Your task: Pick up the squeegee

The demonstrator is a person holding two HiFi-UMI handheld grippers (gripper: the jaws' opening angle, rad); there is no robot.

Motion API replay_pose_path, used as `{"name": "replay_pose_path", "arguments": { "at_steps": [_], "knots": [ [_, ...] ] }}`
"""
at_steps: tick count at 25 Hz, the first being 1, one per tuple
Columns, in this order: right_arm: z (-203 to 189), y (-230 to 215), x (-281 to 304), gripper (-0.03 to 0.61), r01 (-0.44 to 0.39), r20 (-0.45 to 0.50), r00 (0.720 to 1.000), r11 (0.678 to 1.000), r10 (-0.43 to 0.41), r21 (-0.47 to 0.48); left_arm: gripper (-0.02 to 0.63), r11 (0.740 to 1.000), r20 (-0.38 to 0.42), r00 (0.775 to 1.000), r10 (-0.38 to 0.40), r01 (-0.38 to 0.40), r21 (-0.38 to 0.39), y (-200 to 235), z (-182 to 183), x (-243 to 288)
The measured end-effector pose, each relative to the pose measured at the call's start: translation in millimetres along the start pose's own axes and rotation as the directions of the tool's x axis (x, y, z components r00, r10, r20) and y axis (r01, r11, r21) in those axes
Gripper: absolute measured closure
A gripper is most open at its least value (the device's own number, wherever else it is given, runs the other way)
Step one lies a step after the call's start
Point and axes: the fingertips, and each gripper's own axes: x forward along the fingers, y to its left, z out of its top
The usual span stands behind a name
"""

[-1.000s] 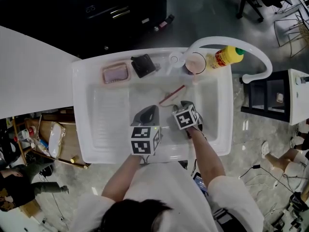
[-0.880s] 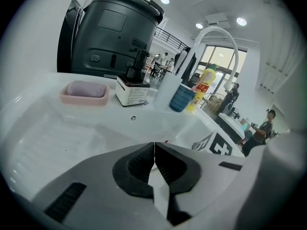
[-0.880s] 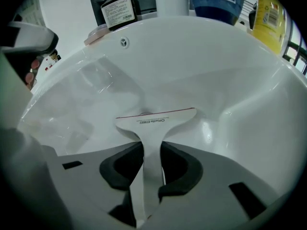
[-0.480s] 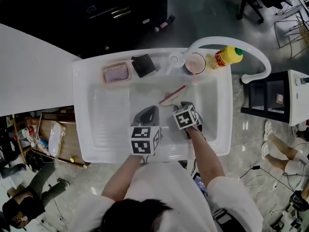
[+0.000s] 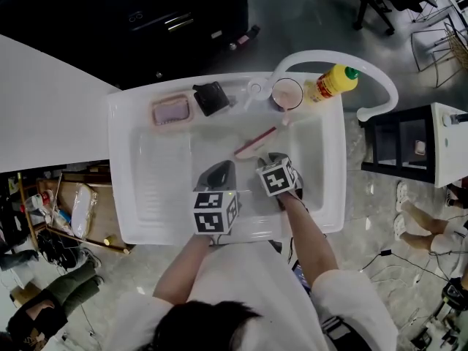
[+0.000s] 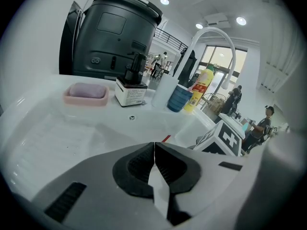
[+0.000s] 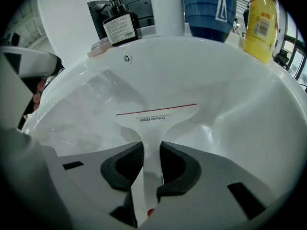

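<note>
Moulded white plastic sink, glossy, with a ribbed draining board on the person's left and a rounded basin on the right. A smooth white arched faucet rises from its back rim. The person's two bare forearms reach forward over the near rim, each hand carrying a grey gripper topped by a marker cube. The left gripper hangs over the basin, angled down and away from the person; its dark ribbed fingers are pressed together with nothing between them. The right gripper, just beside it and tipped more steeply into the basin, has its fingers closing on the flat white handle of the squeegee, the pads touching either side. The squeegee lies in the basin, its T-shaped head with a thin red blade edge pointing toward the faucet. Along the back rim stand a yellow bottle, a blue cup, a dark pump bottle and a pink soap dish.
</note>
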Motion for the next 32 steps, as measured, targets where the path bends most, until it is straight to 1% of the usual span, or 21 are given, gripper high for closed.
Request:
{"name": "replay_pose_path", "arguments": {
  "at_steps": [6, 12, 15, 17, 19, 21, 27, 32],
  "knots": [
    [12.2, 5.9, -25.1, 0.479, -0.003, 0.067, 0.998, 1.0, 0.002, 0.008, 0.587, 1.0, 0.021, 1.0, 0.012, -0.012, -0.008, -3.1, -0.4, -9.4],
    [21.8, 8.0, -54.6, 0.479, 0.006, 0.144, 0.989, 1.0, -0.009, 0.025, 0.587, 1.0, 0.041, 0.999, 0.022, -0.021, -0.018, -6.0, -1.7, -19.4],
    [19.1, 9.2, -64.1, 0.479, -0.002, 0.158, 0.987, 0.999, -0.005, 0.04, 0.588, 1.0, 0.044, 0.999, 0.021, -0.021, -0.016, -9.8, -4.3, -24.6],
    [16.8, 8.2, -70.1, 0.479, 0.008, 0.167, 0.986, 1.0, -0.013, 0.03, 0.588, 1.0, 0.048, 0.999, 0.02, -0.019, -0.01, -12.4, -5.2, -28.1],
    [16.3, 8.5, -78.7, 0.479, 0.012, 0.187, 0.982, 0.999, -0.019, 0.04, 0.588, 1.0, 0.052, 0.998, 0.022, -0.021, -0.008, -14.4, -5.3, -31.5],
    [19.3, 9.7, -91.3, 0.479, 0.012, 0.216, 0.976, 0.998, -0.026, 0.066, 0.588, 1.0, 0.058, 0.998, 0.022, -0.021, -0.011, -16.5, -5.6, -33.6],
    [28.1, 14.6, -126.6, 0.479, 0.017, 0.305, 0.951, 0.995, -0.046, 0.099, 0.586, 1.0, 0.066, 0.998, 0.021, -0.02, -0.012, -24.5, -9.6, -40.4],
    [33.0, 21.8, -149.7, 0.479, 0.034, 0.364, 0.929, 0.995, -0.067, 0.097, 0.587, 1.0, 0.08, 0.997, 0.013, -0.012, -0.011, -29.6, -9.7, -45.3]
  ]
}}
